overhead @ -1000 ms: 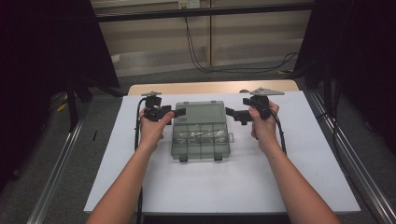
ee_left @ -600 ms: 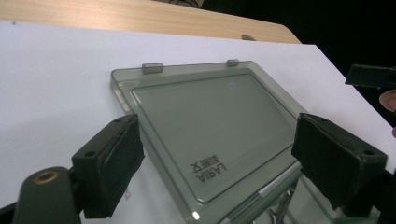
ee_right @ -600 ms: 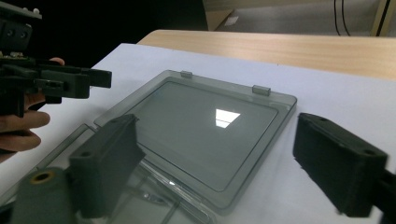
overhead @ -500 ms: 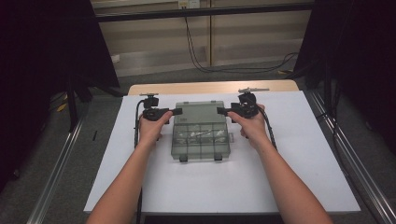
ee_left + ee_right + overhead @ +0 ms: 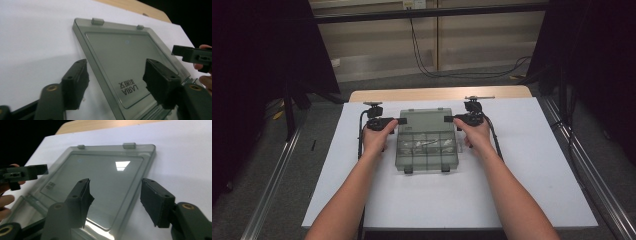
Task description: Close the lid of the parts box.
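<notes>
The left tool (image 5: 402, 121) and right tool (image 5: 448, 119) had just been closing, each half open astride a side edge of the lid (image 5: 425, 119), pads not yet pressing it. The box (image 5: 427, 150) lay open mid-counter (image 5: 532, 165), lid flat behind the tray. For a sound grip, both tools should pinch the lid rim squarely, at matching points, then swing it forward together.
</notes>
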`<state>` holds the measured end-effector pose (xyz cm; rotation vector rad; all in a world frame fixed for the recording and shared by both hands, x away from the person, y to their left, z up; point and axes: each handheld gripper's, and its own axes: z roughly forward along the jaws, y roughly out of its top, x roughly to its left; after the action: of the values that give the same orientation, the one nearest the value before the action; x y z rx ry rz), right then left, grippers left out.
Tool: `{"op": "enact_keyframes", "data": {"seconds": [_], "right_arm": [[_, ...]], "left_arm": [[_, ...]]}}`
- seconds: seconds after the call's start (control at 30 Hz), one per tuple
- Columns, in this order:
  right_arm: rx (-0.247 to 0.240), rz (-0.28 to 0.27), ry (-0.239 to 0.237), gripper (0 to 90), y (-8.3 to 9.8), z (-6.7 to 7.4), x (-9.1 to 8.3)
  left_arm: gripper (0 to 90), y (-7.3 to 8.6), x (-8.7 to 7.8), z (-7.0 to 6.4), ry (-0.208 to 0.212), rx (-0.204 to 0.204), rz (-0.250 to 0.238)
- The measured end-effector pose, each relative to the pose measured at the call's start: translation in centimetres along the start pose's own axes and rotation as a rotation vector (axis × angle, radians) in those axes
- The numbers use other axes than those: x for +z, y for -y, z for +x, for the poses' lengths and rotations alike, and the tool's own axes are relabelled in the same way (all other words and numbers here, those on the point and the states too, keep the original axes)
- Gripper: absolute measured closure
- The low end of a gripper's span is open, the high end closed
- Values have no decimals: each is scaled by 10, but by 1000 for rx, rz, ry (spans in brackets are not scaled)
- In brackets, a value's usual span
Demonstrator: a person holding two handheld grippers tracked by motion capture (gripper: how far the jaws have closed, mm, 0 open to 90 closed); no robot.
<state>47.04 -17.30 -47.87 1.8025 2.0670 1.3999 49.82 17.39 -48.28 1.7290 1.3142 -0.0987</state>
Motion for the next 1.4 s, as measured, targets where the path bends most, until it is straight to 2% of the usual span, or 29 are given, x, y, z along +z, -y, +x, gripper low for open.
{"op": "enact_keyframes", "data": {"seconds": [0.17,0.27,0.4,0.43,0.47,0.5,0.53,0.57,0.6,0.67,0.8,0.83,0.87,0.97,1.03,1.17,1.33,1.4], "right_arm": [[10,48,1,436,5,-4,9],[22,44,-6,445,5,-6,11],[19,52,-17,438,5,-6,10],[21,53,-19,441,5,-6,10],[22,55,-22,454,5,-7,10],[20,58,-37,485,5,-7,10],[21,62,-60,481,5,-7,10],[19,67,-63,488,5,-7,10],[3,68,-50,499,6,-6,10],[-10,54,-48,539,5,-5,7],[-50,10,-50,676,1,-4,-4],[-68,-6,-54,714,-1,-3,-8],[-83,-24,-58,744,-2,-2,-14],[-142,-47,-66,807,-4,2,-24],[-188,-68,-53,841,-3,5,-28],[-220,-96,-35,845,1,8,-29],[-274,-128,-34,848,5,10,-32],[-297,-139,-32,848,7,11,-33]], "left_arm": [[387,5,5,3,8,-20,10],[418,6,6,4,28,-39,7],[463,6,5,6,22,-35,11],[502,6,5,6,16,-29,18],[551,6,6,7,40,-26,24],[560,7,7,7,64,-23,25],[551,7,7,7,71,-24,29],[548,8,7,6,64,-19,23],[554,7,6,6,61,-9,23],[582,6,3,3,57,-1,-7],[662,3,-7,-2,44,62,-50],[684,2,-12,-4,48,86,-59],[705,1,-14,-6,47,94,-74],[763,0,-23,-8,76,139,-91],[775,1,-27,-8,74,184,-81],[773,2,-29,-7,78,180,-87],[706,-8,-32,-8,84,132,-176],[702,-14,-33,-10,105,146,-186]]}}
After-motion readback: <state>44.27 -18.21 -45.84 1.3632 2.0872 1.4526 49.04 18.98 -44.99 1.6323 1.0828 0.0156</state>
